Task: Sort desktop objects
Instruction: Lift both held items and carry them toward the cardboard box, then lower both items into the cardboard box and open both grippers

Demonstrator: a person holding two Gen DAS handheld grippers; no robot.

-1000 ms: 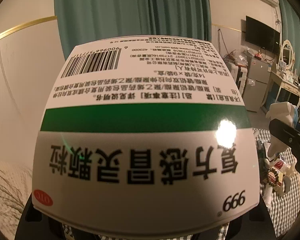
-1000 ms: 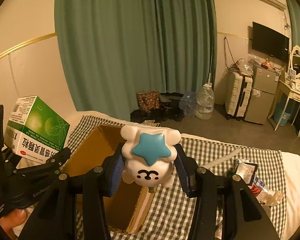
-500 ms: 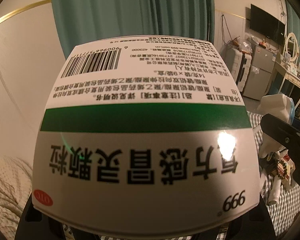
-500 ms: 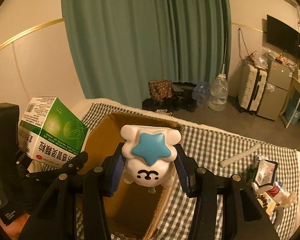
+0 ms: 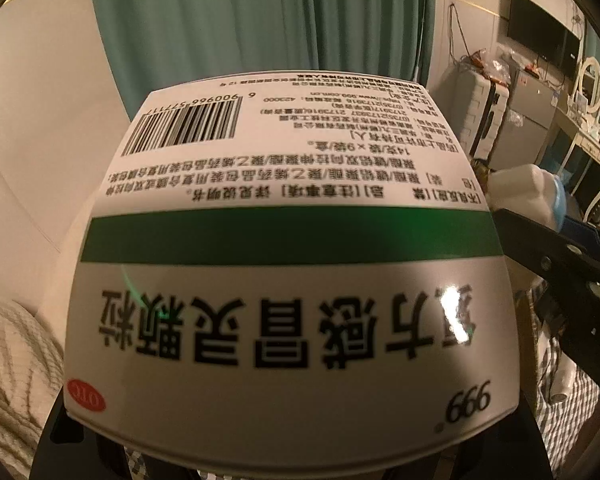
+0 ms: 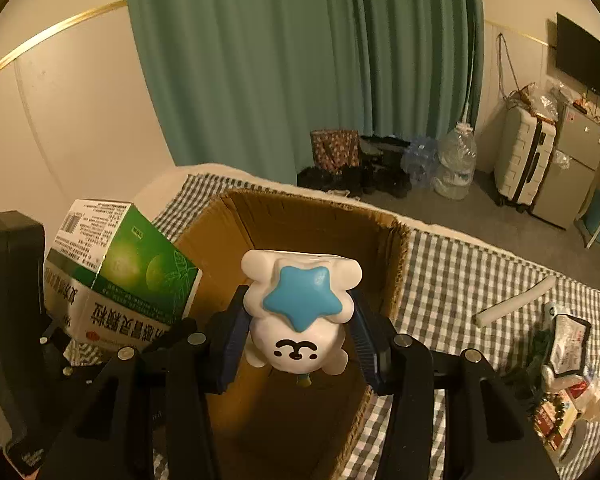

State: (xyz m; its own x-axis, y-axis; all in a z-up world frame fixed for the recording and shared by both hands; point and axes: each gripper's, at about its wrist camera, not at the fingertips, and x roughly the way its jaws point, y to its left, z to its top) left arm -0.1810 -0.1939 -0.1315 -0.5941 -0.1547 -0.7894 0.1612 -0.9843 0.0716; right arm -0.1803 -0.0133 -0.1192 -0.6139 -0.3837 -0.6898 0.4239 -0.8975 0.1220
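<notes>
The medicine box (image 5: 284, 264) fills almost the whole left wrist view, held in the left gripper (image 6: 112, 344) with the jaws closed against its two sides; the fingers themselves are hidden under the box there. Only this view lets the printing be read: a barcode with the digits 6 900966 577111 (the last ones are blurred, so I am not sure), a green band, big black Chinese characters upside down, "999" at one corner and a red oval "OTC" mark at the other.

The right wrist view shows what the left cannot: the same box (image 6: 124, 276) has a glossy green face with leaf drawings, and it hangs tilted just beside the left wall of an open cardboard carton (image 6: 396, 264). The carton is brown, corrugated, rectangular, and stands on a checked grey and white cloth (image 6: 452, 280).

The right gripper (image 6: 300, 336) squeezes a toy figure (image 6: 300, 320) between its blue ribbed pads (image 6: 232, 340), above the inside of the carton. The toy is smooth, white and rounded, with a blue star and a small black drawn face, turned upside down. In the left view only its white edge (image 5: 520, 188) appears.

On the cloth to the right lie a white foam tube (image 6: 516, 304) and a heap of small packets (image 6: 564, 364).
</notes>
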